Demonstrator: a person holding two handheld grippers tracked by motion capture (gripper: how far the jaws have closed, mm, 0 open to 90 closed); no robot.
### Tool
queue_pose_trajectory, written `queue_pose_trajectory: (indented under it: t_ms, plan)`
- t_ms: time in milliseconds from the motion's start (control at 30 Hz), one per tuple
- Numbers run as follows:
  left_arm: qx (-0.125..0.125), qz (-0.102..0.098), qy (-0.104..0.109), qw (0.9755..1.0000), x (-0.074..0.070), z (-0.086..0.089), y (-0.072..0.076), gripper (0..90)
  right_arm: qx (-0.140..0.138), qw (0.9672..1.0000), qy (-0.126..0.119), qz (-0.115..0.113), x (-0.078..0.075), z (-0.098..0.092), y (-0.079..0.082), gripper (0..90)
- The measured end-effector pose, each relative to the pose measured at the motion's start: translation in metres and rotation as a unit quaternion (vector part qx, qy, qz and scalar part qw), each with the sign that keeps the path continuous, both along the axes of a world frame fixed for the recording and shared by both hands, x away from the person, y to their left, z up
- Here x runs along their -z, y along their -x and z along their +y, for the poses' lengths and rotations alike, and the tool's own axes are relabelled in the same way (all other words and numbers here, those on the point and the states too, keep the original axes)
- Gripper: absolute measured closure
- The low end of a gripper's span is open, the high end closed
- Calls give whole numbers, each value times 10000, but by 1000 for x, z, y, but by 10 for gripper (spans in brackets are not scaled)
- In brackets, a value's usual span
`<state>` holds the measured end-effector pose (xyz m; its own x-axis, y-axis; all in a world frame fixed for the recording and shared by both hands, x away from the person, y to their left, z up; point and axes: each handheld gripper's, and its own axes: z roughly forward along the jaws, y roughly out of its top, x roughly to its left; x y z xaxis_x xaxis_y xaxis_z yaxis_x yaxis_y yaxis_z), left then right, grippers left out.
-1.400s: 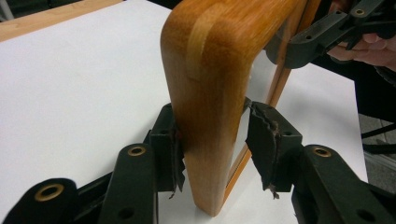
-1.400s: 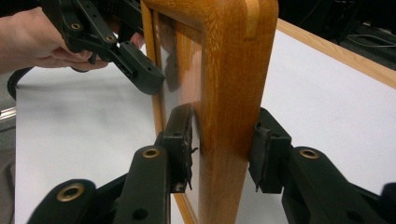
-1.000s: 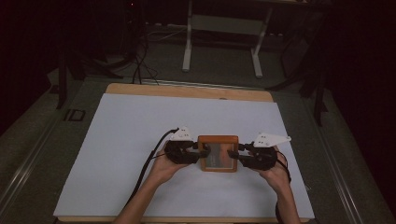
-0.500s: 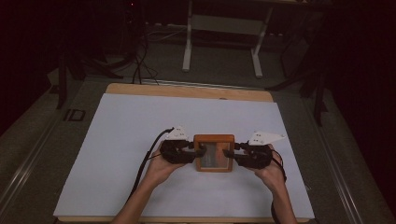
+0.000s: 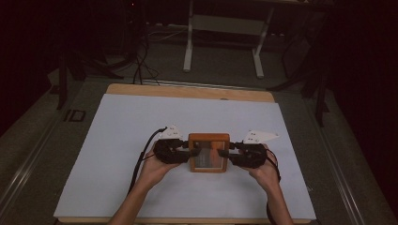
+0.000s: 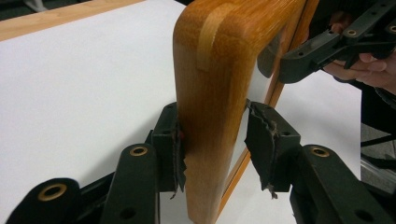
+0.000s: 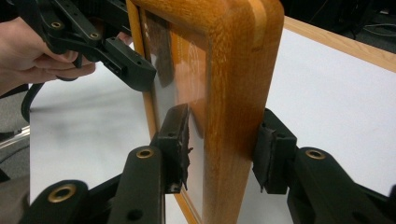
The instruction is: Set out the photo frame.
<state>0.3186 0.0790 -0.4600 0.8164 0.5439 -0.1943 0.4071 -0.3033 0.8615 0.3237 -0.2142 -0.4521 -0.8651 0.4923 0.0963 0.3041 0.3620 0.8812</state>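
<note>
- Straddling the two short sides of a rectangular orange-brown wooden picture frame with a glass front, both grippers sit near the front middle of the desk, which is covered by a white sheet with a strip of bare wood at its far edge.
- Left gripper, black and held in the person's left hand, has the frame's left side between its jaws; in the left gripper view the left pad lies against the wood, while the right pad stands just off the glass side with a thin gap, so the jaws are apart rather than clamped.
- Right gripper, in the right hand, takes the opposite side; in the right gripper view the right pad sits at the wooden back, and the left pad stands slightly clear of the glass. Its jaws have just been opening, with the frame between them.
- From above, the frame looks almost flat, its glass facing up; I cannot tell whether it rests on the sheet.
- Black cable trails from the left gripper toward the desk's near edge.
</note>
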Motion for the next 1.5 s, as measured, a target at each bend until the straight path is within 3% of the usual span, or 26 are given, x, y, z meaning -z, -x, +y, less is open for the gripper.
queue_pose_trajectory:
  t_ms: [567, 700, 900, 1000, 1200, 1500]
  plan:
    - [-350, 123, 114, 9992, -8, 33, 4, 570, 65, 9993, -324, 191, 0, 32, -5, 586]
    - [-423, 289, 30, 9987, -8, 41, 4, 566, 48, 9984, -426, 369, 6, 42, -7, 586]
    - [-464, 539, 2, 9975, 1, 53, 3, 563, -4, 9979, -395, 517, 16, 55, -9, 586]
    - [-470, 540, 19, 9974, 6, 54, 1, 557, 23, 9979, -329, 555, 22, 59, -9, 590]
    - [-566, 632, 102, 9963, 9, 51, -7, 543, 56, 9958, -555, 721, 29, 53, -15, 603]
    - [-678, 744, 164, 9948, 14, 48, -10, 501, 179, 9957, -540, 737, 32, 53, -19, 590]
